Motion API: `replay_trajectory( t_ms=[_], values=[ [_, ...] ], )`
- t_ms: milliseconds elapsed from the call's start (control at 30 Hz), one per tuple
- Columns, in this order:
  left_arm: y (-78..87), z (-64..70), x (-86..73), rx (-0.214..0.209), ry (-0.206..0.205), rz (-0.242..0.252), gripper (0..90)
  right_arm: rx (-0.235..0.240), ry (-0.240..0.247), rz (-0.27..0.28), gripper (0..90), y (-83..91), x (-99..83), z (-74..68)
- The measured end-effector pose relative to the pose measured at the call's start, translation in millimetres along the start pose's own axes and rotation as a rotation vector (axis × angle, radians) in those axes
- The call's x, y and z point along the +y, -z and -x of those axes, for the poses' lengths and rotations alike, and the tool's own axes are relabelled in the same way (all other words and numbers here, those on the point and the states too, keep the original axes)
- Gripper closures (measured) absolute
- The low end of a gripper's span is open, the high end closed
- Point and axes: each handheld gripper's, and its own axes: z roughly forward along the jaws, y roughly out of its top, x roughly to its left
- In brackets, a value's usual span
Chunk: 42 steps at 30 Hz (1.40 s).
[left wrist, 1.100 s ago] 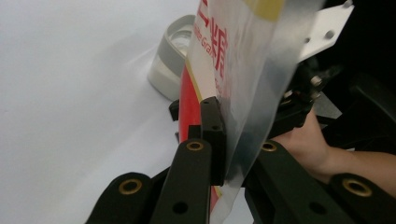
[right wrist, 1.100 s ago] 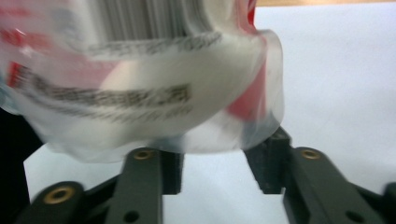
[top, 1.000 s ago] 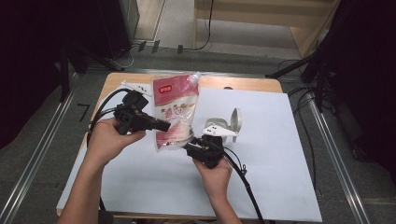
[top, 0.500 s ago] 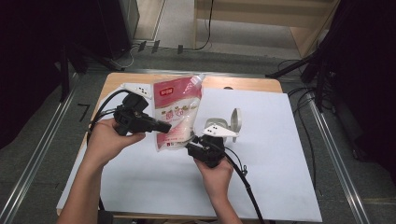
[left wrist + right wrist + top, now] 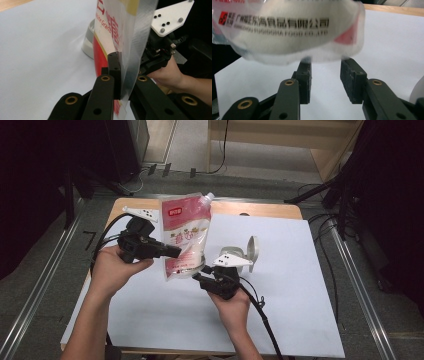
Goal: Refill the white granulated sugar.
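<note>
Pouch (image 5: 185, 236) hangs upright above the bench (image 5: 300, 285), its side edge pinched by the left tool (image 5: 172, 252); right tool (image 5: 200, 274), spread, sits under its blurred bottom, hiding a white container (image 5: 248, 253).

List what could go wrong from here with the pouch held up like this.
The left gripper pinches only the side seam of the pouch, as the left gripper view shows, so the full pouch could slip or swing out.

The right gripper has open jaws just under the pouch's bottom edge; closing now might catch only the thin seal, or miss.

A white container sits on the white sheet beside the right gripper and could be knocked.
</note>
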Motion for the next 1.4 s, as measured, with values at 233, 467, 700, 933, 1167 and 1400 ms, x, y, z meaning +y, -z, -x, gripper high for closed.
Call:
replay_trajectory(
  t_ms=[233, 467, 700, 933, 1167, 1400],
  values=[
    [5.1, -6.9, -2.4, 0.068, 0.022, 0.007, 90.0, 0.025, 0.016, -0.01, 60.6, 3.0, 1.5, 3.2],
    [-0.8, -15.4, -5.4, 0.147, 0.037, -0.018, 90.0, 0.062, 0.093, -0.027, 58.2, 8.9, 6.7, 3.9],
    [-11.0, -28.7, -9.3, 0.172, 0.058, -0.018, 90.0, 0.141, 0.09, -0.06, 56.1, 12.0, 5.3, 10.7],
    [-23.1, -46.2, -14.8, 0.18, 0.091, -0.028, 90.0, 0.151, 0.071, -0.076, 56.2, 17.0, 2.9, 20.5],
    [-37.7, -62.5, -16.1, 0.187, 0.101, -0.01, 90.0, 0.146, 0.076, -0.061, 56.6, 22.0, 1.0, 24.7],
    [-47.9, -81.9, -18.1, 0.208, 0.117, 0.008, 90.0, 0.155, 0.08, -0.075, 56.6, 23.5, 0.2, 29.3]
  ],
)
